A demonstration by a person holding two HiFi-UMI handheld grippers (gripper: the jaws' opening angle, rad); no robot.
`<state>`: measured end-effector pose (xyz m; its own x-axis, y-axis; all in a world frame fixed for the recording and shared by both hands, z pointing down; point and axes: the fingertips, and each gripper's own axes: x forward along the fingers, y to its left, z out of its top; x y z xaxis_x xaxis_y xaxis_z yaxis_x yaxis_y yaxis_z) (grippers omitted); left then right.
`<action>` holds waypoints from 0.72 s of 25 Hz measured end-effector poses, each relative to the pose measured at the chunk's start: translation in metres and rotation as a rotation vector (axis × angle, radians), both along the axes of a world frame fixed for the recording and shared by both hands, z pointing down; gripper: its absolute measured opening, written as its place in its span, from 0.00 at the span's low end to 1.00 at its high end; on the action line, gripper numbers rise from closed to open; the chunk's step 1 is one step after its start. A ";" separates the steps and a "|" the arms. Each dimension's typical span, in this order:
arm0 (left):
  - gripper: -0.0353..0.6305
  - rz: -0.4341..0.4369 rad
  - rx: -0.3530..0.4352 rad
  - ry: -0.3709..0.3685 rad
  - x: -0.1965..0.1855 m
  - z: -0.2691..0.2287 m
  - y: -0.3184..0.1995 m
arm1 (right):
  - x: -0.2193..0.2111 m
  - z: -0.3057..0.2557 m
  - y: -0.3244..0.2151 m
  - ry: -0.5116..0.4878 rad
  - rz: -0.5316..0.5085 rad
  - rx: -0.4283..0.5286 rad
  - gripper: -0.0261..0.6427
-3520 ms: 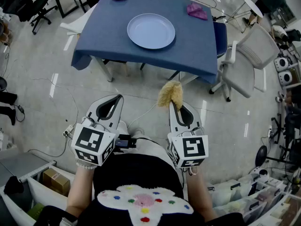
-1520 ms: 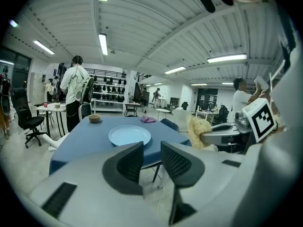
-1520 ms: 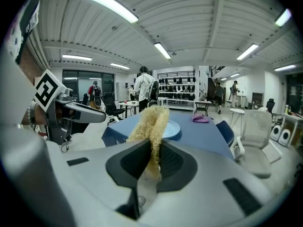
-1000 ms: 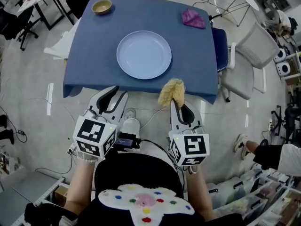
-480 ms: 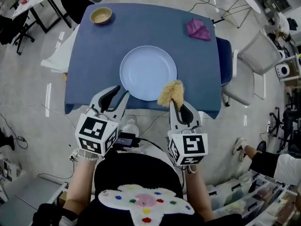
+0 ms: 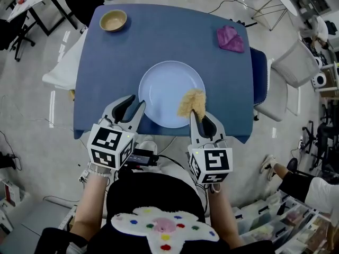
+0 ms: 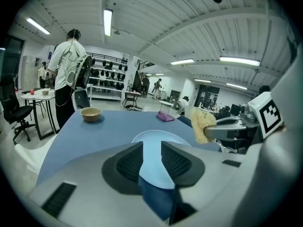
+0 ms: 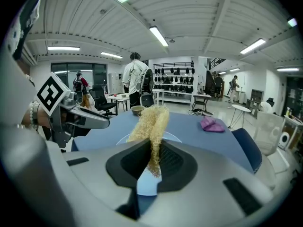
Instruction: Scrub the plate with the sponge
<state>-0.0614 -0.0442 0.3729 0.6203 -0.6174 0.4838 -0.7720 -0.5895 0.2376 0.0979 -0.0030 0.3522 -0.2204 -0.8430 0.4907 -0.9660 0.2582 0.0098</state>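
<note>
Blue table (image 6: 159, 36) holds plate (image 6: 167, 91); sponge (image 6: 192, 102) clamped in right tool (image 6: 197, 115), over plate.

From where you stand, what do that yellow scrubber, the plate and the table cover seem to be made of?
Sponge, pinched in the right claw: coarse, stringy tan fibres, loofah-like and matte. Plate: smooth, evenly pale blue; could be ceramic or plastic, hard to tell. Table cover: matte blue cloth, judging by how it drapes over the edges.
</note>
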 end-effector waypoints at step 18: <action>0.23 0.000 -0.149 -0.026 -0.007 0.082 -0.044 | -0.015 0.049 -0.038 0.073 -0.015 -0.104 0.10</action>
<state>-0.0682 -0.0884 0.4553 0.6066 -0.5373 0.5859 -0.7789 -0.5492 0.3028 0.0830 -0.0411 0.4009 -0.1932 -0.7835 0.5906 -0.9596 0.2763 0.0526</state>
